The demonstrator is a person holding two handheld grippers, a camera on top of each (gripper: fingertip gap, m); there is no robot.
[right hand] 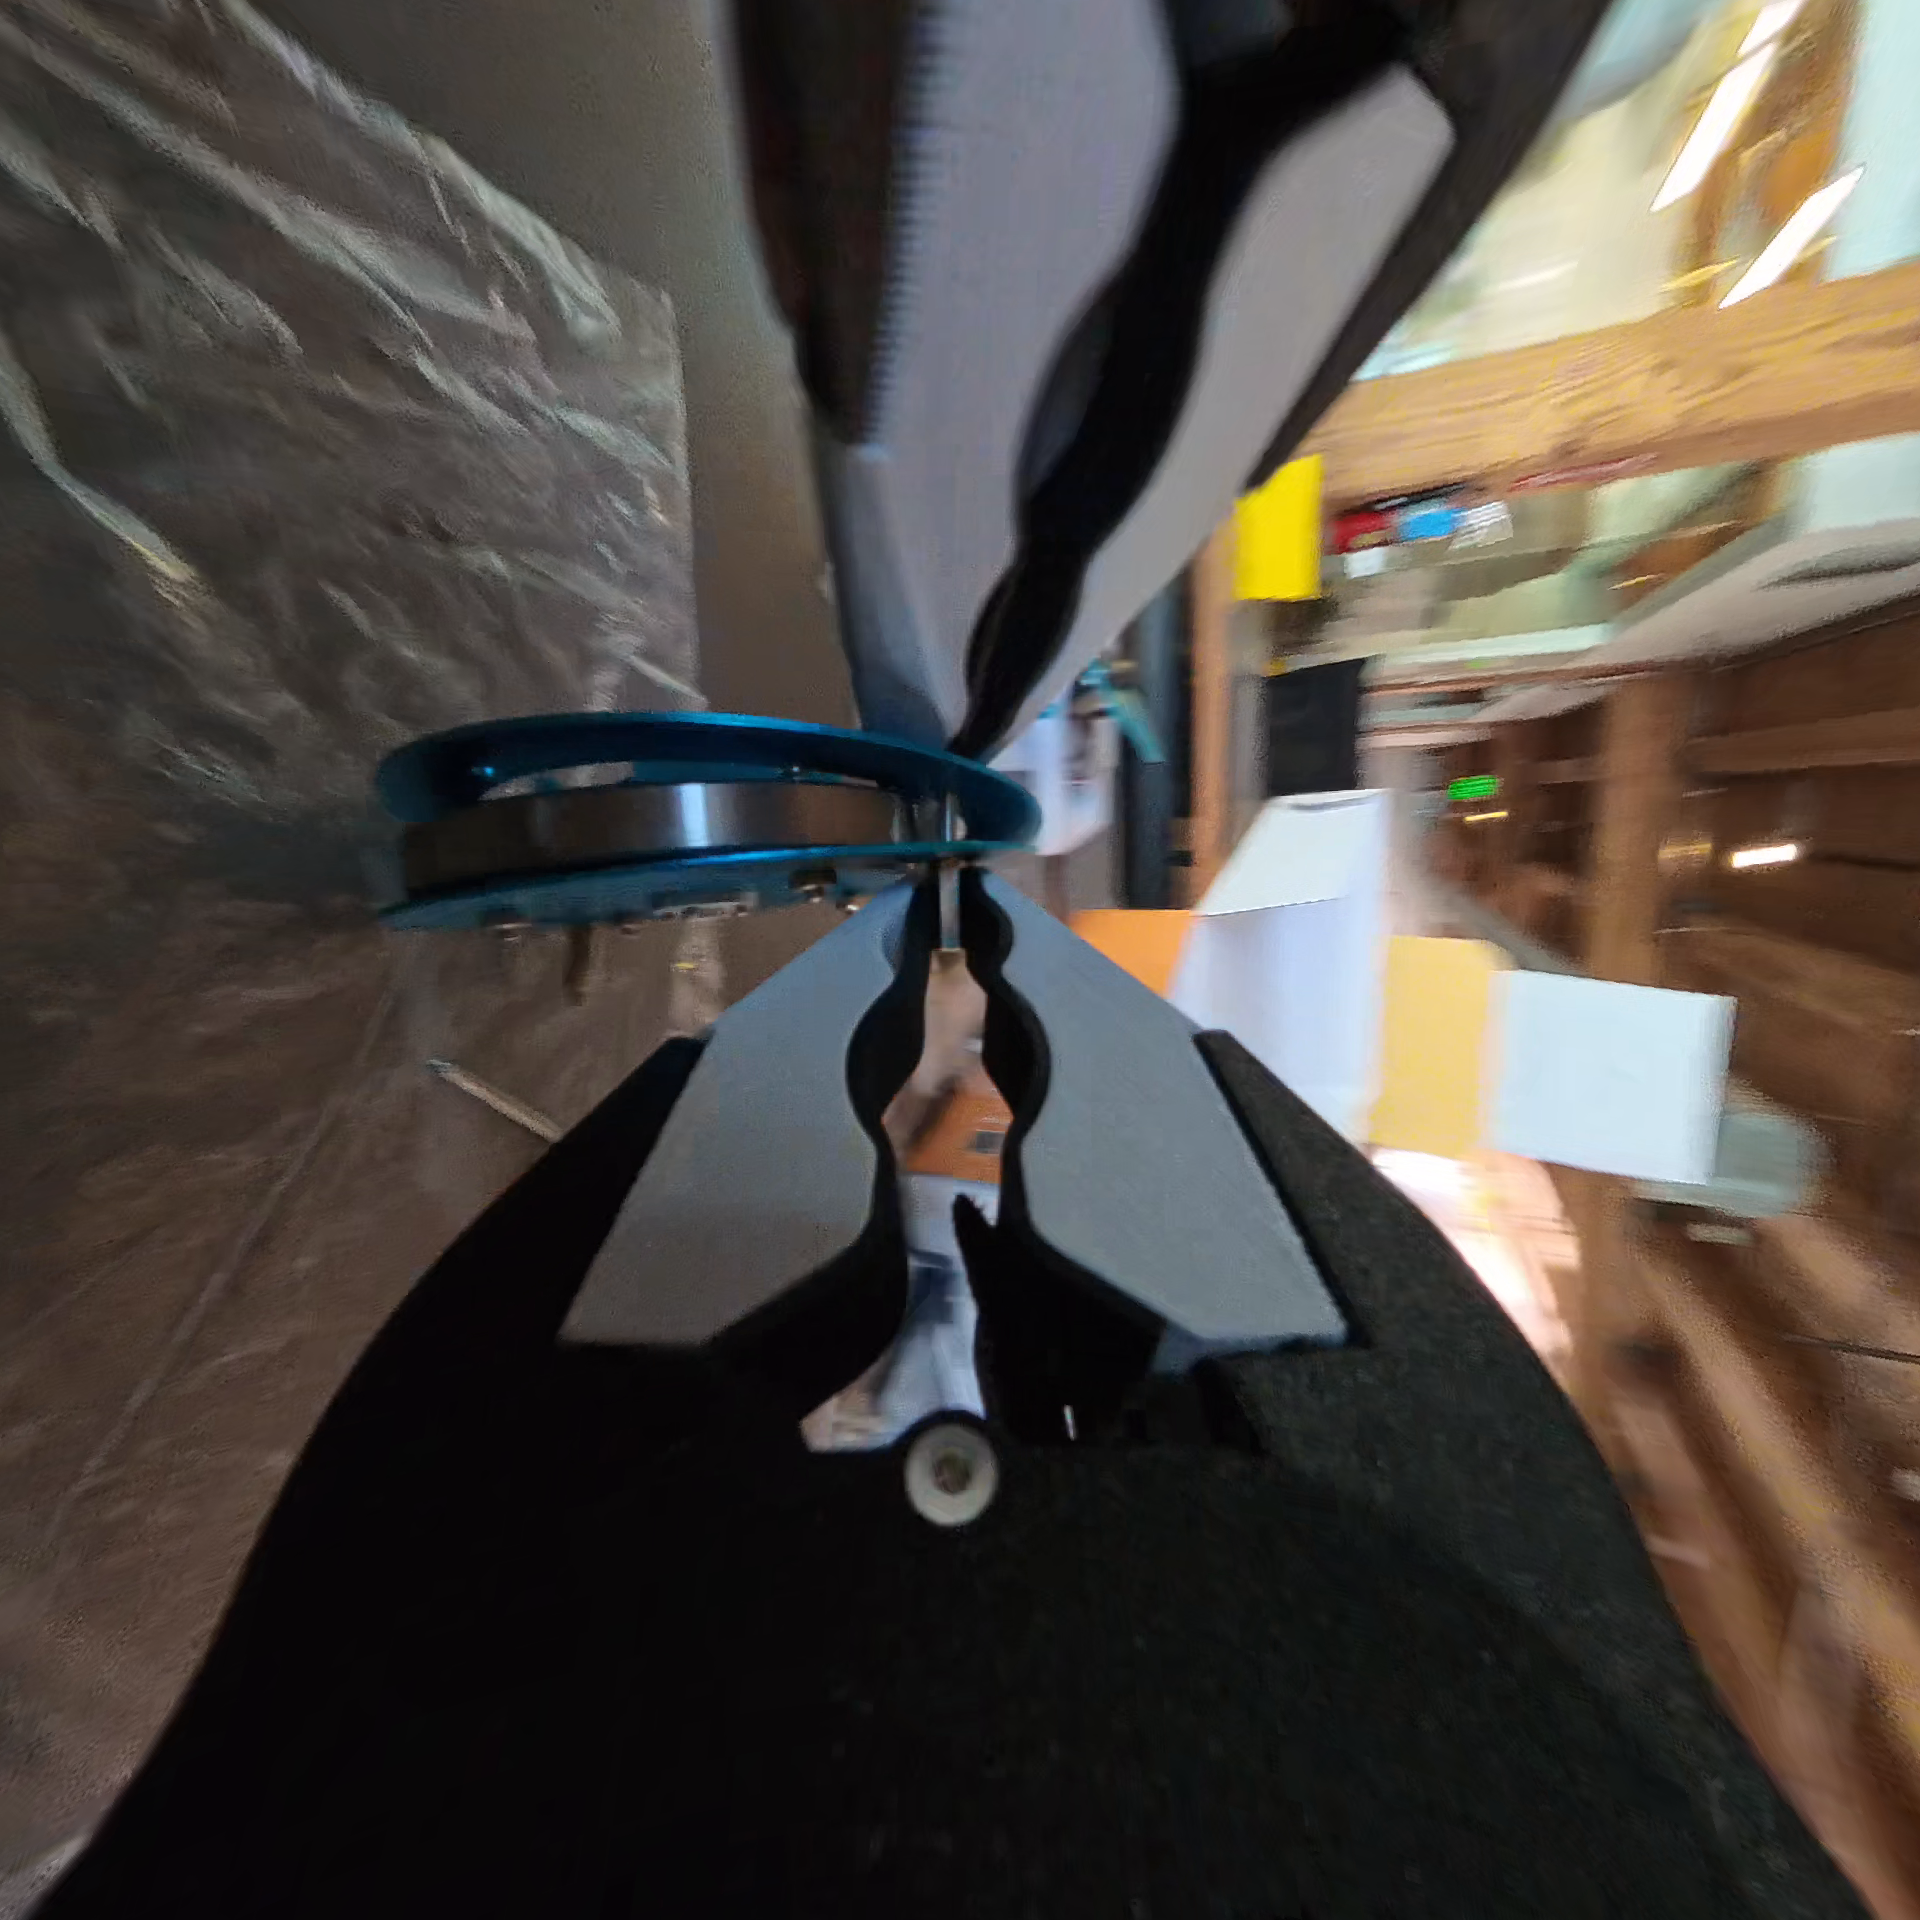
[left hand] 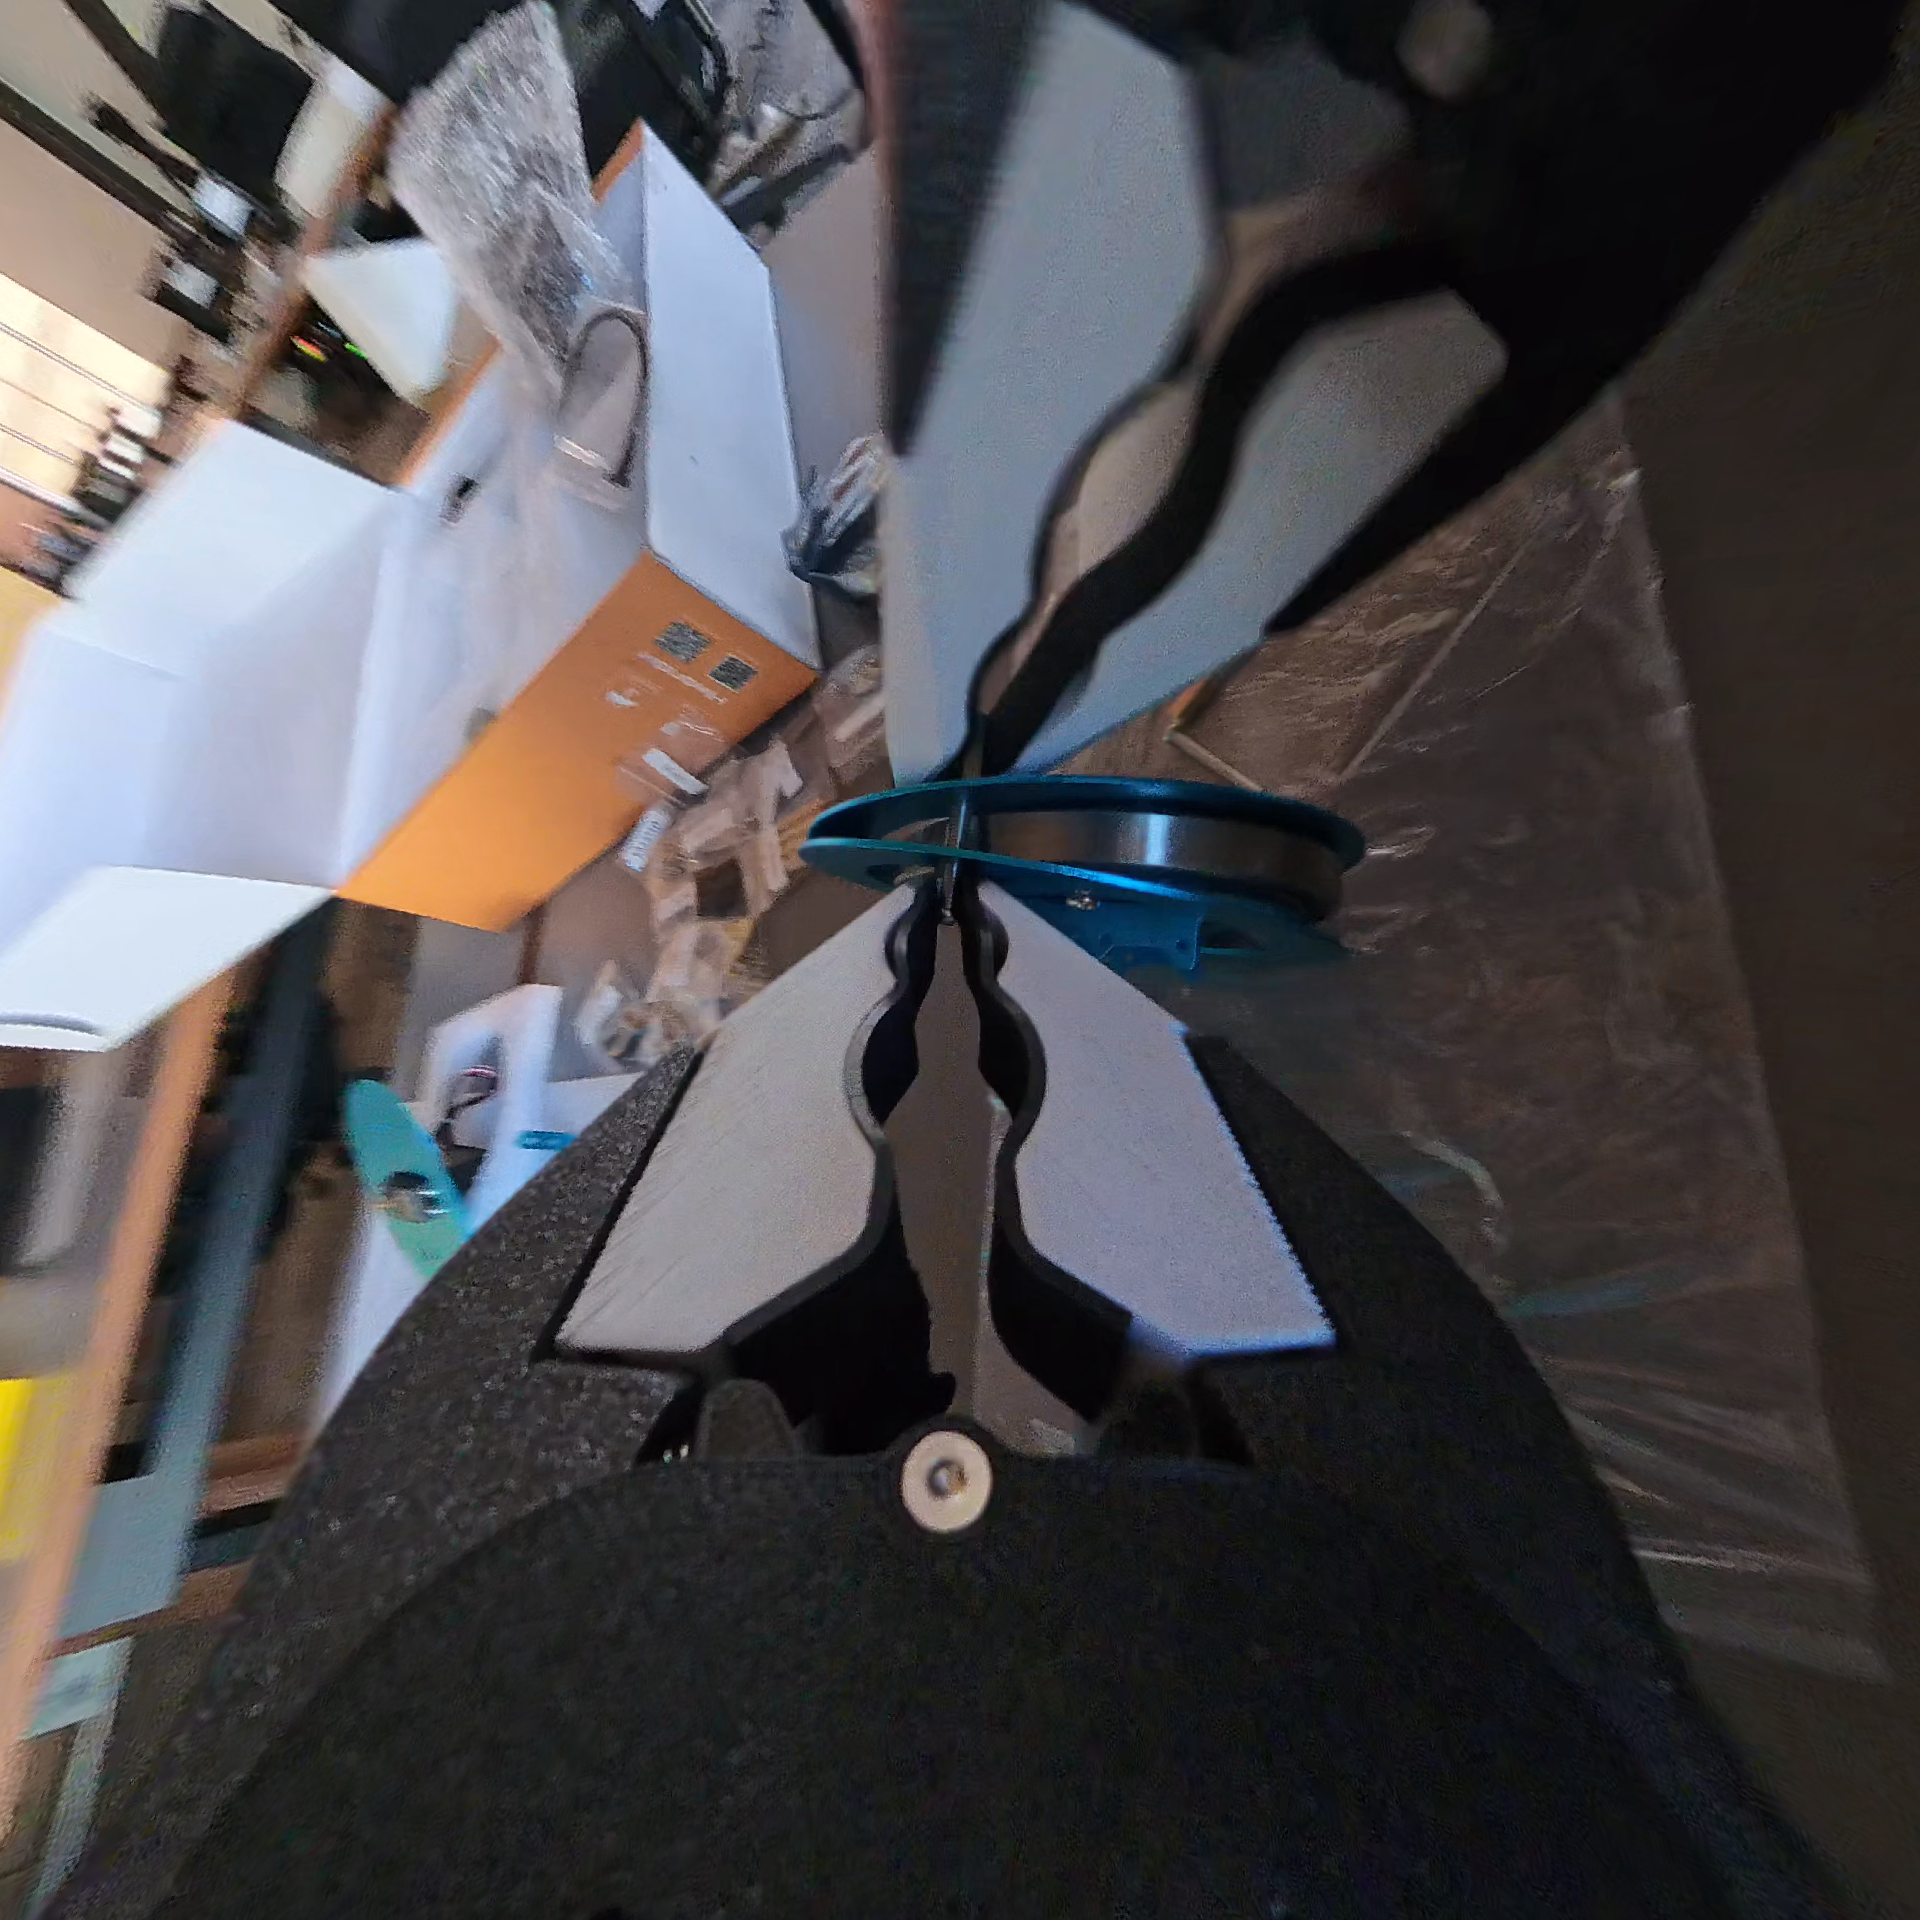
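Note:
A blue ring assembly (left hand: 1143,836), two flat blue rings with a shiny steel band between them, hangs in the air between my two grippers. My left gripper (left hand: 948,920) is shut on a small pin at the ring's rim from below. My right gripper (left hand: 971,753) comes in from above and pinches the same edge. In the right wrist view the ring assembly (right hand: 665,821) lies to the left, my right gripper (right hand: 948,914) is shut on a metal pin at its rim, and my left gripper (right hand: 961,743) meets it from above.
A crinkled clear plastic sheet (left hand: 1507,779) lies behind the ring and also shows in the right wrist view (right hand: 312,468). Orange and white boxes (left hand: 582,727) are stacked to the left. Wooden shelving (right hand: 1714,831) and white boxes (right hand: 1600,1081) are blurred at the right. Both grippers' tips are close together, under 4 cm apart.

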